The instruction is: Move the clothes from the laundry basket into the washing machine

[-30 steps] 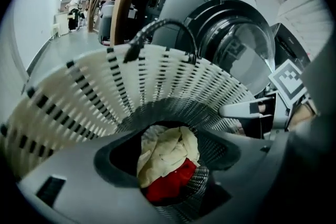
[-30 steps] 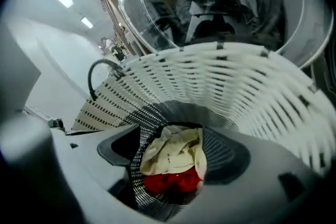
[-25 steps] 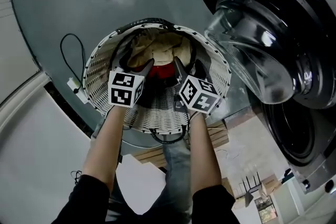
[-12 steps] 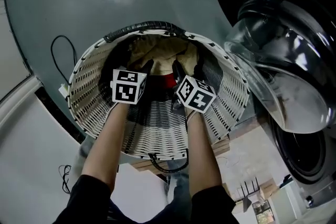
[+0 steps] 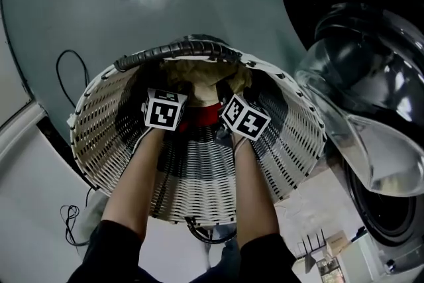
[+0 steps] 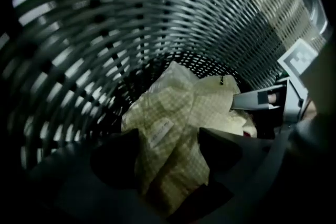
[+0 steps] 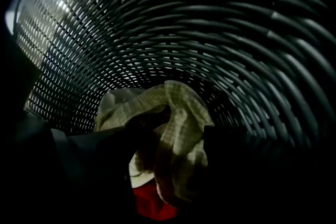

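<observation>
A white woven laundry basket (image 5: 109, 122) with dark bands stands below me, and both grippers are deep inside it. At its bottom lies a pale yellow checked cloth (image 5: 202, 73) with a red garment (image 5: 202, 114) beside it. My left gripper (image 5: 180, 88) is open, and the checked cloth (image 6: 173, 123) bulges up between its jaws. My right gripper (image 5: 224, 88) is open too, with a fold of the same cloth (image 7: 181, 128) between its jaws and the red garment (image 7: 152, 204) just below. The washing machine drum (image 5: 391, 209) is at the right, dark inside.
The washer's glass door (image 5: 358, 109) hangs open close to the basket's right rim. A black handle (image 5: 179, 50) runs along the basket's far rim. A thin black cable (image 5: 66, 73) lies on the grey floor at the left. Basket walls close in around both grippers.
Both grippers have gone deeper into the basket, toward the clothes. My view has dropped closer, so the basket fills more of the frame and the washer door has slid right.
</observation>
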Tool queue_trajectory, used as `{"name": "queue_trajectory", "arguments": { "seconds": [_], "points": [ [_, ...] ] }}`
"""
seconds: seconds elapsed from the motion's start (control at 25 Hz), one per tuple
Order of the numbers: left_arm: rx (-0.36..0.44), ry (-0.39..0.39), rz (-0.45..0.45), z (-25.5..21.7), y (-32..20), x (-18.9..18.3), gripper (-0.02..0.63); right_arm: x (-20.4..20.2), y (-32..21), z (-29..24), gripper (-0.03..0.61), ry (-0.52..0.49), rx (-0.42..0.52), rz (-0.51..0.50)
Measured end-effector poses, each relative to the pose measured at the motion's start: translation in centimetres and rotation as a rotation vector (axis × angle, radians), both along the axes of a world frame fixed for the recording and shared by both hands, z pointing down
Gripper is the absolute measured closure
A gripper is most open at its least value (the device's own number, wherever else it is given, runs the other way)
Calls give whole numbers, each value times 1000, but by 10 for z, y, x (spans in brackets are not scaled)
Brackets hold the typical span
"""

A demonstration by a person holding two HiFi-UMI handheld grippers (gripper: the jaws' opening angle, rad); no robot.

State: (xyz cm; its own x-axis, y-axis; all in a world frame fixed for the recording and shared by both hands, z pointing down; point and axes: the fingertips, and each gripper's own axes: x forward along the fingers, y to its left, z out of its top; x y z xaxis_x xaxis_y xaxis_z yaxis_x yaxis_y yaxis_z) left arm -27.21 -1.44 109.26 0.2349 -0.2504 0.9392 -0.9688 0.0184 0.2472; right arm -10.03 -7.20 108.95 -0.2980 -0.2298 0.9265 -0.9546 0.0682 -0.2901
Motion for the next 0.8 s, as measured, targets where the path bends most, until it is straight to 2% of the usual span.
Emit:
{"name": "queue_trajectory", "arguments": {
  "seconds": [0.16,0.24,0.28,0.32,0.4,0.52,0.8],
  "points": [
    [-46,36,-8,13,1,4,270,0,1,19,219,36,-28,1],
    [-56,58,-19,18,2,8,347,1,3,24,267,47,-30,-4],
    [-55,60,-23,18,3,10,422,2,5,26,294,53,-31,-14],
    [-44,59,-25,18,3,10,486,3,7,26,356,60,-31,-32],
    [1,60,-21,12,-2,10,530,1,7,24,439,61,-21,-86],
    [80,64,-4,-3,-11,12,548,-6,3,10,525,46,24,-114],
    [179,79,-2,-57,-29,12,552,-12,-5,-41,538,9,115,-64]
  ]
}}
